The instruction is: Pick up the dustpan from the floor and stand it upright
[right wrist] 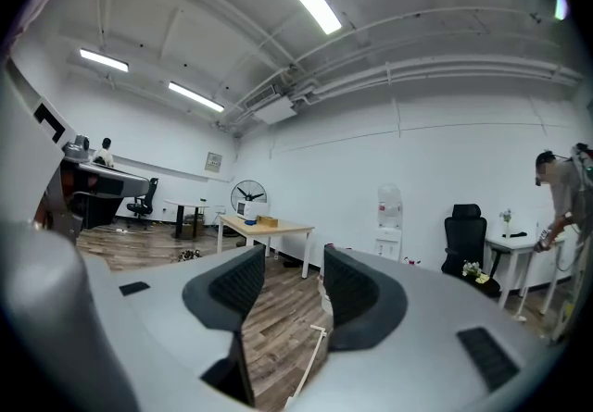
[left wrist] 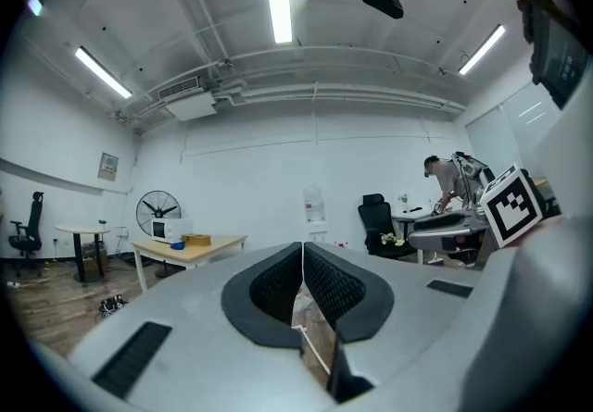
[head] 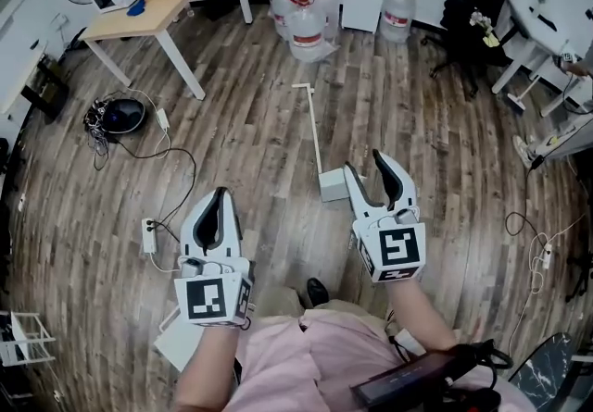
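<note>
Dustpan [head: 330, 186]: we are seeing it lying flat on the floor [head: 426, 114], with its handle [head: 310, 128] pointing away from us. The right gripper [head: 364, 161] is covering one edge of it.
Left gripper [head: 220, 195]: we are holding it with the jaws pressed together and nothing between them, well apart from the dustpan.
Right gripper: we are holding it with the jaws wide and empty, just beside the dustpan. We cannot tell if it is touching.

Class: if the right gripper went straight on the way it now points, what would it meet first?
Probably nothing close: the right gripper, jaws apart, points nearly level over the dustpan handle, toward the water jugs; depth is unclear.
</note>
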`<action>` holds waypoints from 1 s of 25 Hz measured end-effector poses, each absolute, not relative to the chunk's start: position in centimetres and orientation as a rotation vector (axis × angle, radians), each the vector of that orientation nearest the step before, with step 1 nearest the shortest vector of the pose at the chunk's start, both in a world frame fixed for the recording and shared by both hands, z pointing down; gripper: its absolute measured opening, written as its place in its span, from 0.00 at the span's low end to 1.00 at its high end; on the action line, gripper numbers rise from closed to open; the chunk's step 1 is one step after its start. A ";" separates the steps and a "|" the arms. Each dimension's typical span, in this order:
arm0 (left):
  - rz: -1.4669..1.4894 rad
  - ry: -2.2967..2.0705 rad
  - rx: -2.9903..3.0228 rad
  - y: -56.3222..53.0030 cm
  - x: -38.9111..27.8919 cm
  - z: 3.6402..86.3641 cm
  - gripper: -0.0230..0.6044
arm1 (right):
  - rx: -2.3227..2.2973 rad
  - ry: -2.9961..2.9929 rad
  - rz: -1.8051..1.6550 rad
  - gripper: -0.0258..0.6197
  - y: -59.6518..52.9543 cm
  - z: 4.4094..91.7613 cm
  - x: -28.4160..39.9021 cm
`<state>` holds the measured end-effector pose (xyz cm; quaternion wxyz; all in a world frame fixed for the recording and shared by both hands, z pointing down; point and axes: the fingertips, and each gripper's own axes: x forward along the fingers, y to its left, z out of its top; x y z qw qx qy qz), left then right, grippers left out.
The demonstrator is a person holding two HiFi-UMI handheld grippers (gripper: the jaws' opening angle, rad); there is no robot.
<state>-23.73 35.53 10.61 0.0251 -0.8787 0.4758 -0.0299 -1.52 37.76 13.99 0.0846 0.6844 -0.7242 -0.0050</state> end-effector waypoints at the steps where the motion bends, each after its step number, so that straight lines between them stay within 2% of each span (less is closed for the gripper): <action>1: -0.085 1.473 -2.713 34.7 -23.9 10.6 0.06 | 2.045 -2.157 -0.020 0.35 37.0 14.0 -1.5; 8: -0.073 1.509 -2.745 28.0 -25.7 13.3 0.06 | 2.041 -2.111 -0.001 0.35 31.0 16.2 -1.9; 14: -0.086 1.521 -2.788 17.5 -28.4 15.9 0.06 | 2.047 -2.050 0.036 0.35 21.6 18.0 -3.2; 25: -0.090 1.395 -2.832 -1.2 -31.8 13.9 0.06 | 2.132 -1.937 0.019 0.34 4.3 15.6 -5.9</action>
